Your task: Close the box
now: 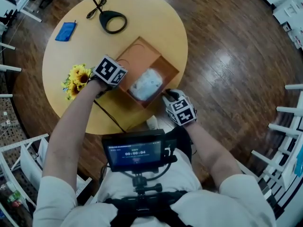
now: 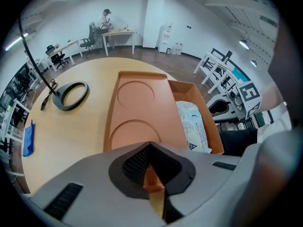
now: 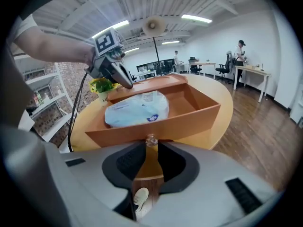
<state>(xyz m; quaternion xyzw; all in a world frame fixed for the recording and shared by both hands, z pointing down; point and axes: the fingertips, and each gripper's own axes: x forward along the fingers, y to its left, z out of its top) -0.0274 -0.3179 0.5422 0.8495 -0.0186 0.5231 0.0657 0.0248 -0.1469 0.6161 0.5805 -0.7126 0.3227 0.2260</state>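
A black rectangular monitor (image 1: 136, 150) on the person's chest rig sits closest to the head view, below both grippers.

**Left gripper** (image 2: 150, 174)
- Jaws: clamped on the near edge of the flat orange-brown cardboard lid (image 2: 137, 112). A strip of that edge stands between the pads.
- The lid lies open and extends straight ahead of the fingers. Two circular embossed outlines show on its upper face.
- Right of the fingers: the open orange-brown cardboard box (image 2: 189, 91), joined to the lid along its long side.
- Ahead and to the left of the fingers: a black ring-shaped object with a cable (image 2: 71, 94), well apart from the lid.

**Right gripper** (image 3: 150, 150)
- Jaws: a narrow gap between the pads, with nothing held. The table edge, the dark wood floor and a light shoe show through the gap.
- Directly ahead of the fingertips: the near wall of the box, just beside them. Contact cannot be confirmed.
- Beyond that wall: a white-and-blue soft plastic packet (image 3: 137, 108) lying inside the box.
- Across the box from these fingers: the left gripper at the lid, with a bunch of yellow sunflowers (image 3: 102, 85) behind it.

**Box location**
- The box rests on the round light-wood table (image 1: 151, 18), between the two grippers, with the lid laid flat on the left-gripper side.
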